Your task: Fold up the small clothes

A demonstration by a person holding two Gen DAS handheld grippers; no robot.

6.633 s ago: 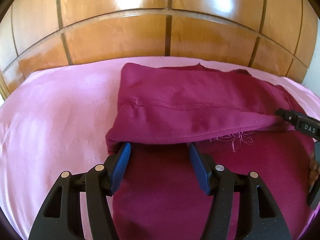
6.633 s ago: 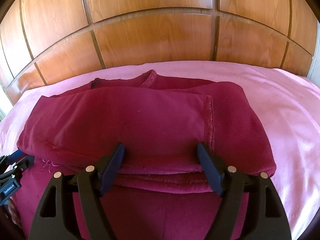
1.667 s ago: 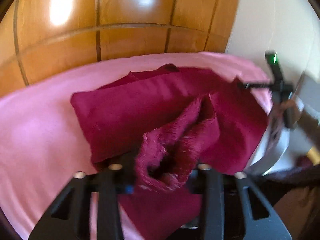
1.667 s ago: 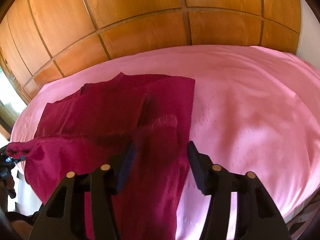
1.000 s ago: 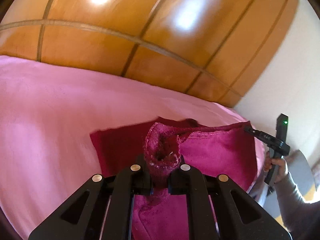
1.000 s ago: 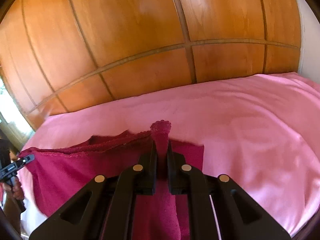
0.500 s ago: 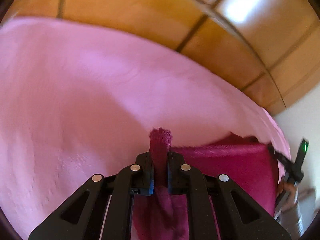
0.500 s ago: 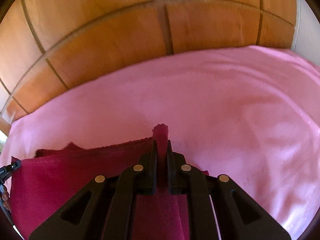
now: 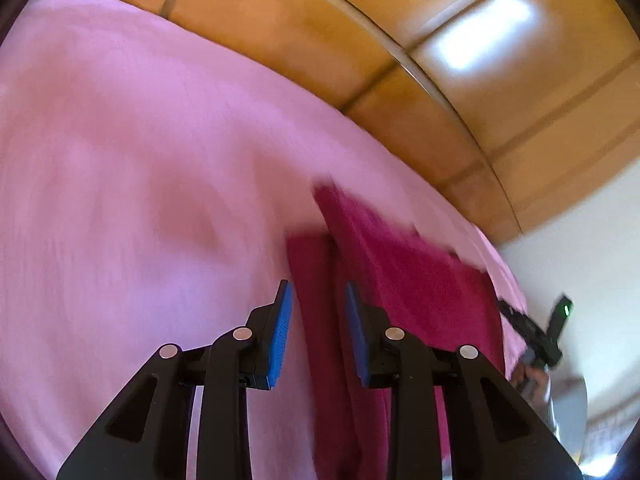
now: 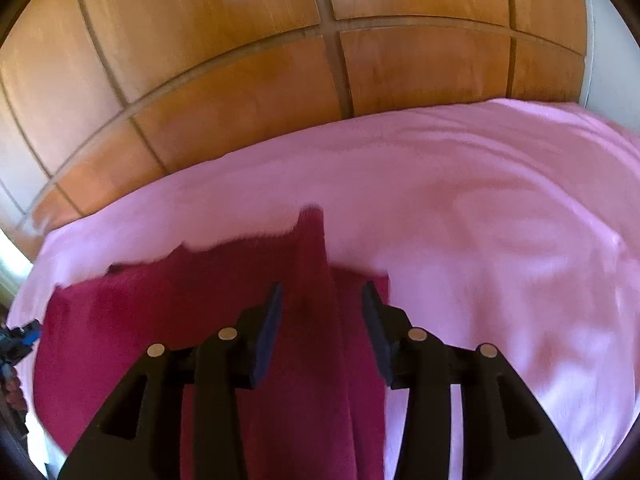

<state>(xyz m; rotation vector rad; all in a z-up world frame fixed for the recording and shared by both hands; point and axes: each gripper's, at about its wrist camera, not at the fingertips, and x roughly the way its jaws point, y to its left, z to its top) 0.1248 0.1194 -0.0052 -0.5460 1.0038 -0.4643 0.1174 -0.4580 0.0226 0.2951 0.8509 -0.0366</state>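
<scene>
while both grippers hang low over the bed, we judge that the fold we were carrying is as good as laid: the maroon garment lies spread on the pink bed cover, its far edge running from about nine o'clock toward the centre in the right wrist view, with a raised ridge of cloth at twelve o'clock of our right gripper. the fingers of that gripper have just been opening and now stand partly apart; the ridge of cloth runs up between them, but the pads do not press on it, so we hold nothing there. the same goes for our left gripper: its blue-padded fingers have just been opening too, a strip of the garment lies between them untouched by either pad, and the rest of the cloth stretches away toward three o'clock. the right gripper shows as a dark shape at about four o'clock in the left wrist view. behind the bed stands a wall of wooden panels. what seems done, as far as we can see, is the carrying over and the release of both corners. what seems left is to draw the fingers clear without dragging the cloth, to flatten the two ridges where the corners were pinched, and perhaps one more fold to make the bundle compact; the blur keeps us from telling whether the edges lie square.
</scene>
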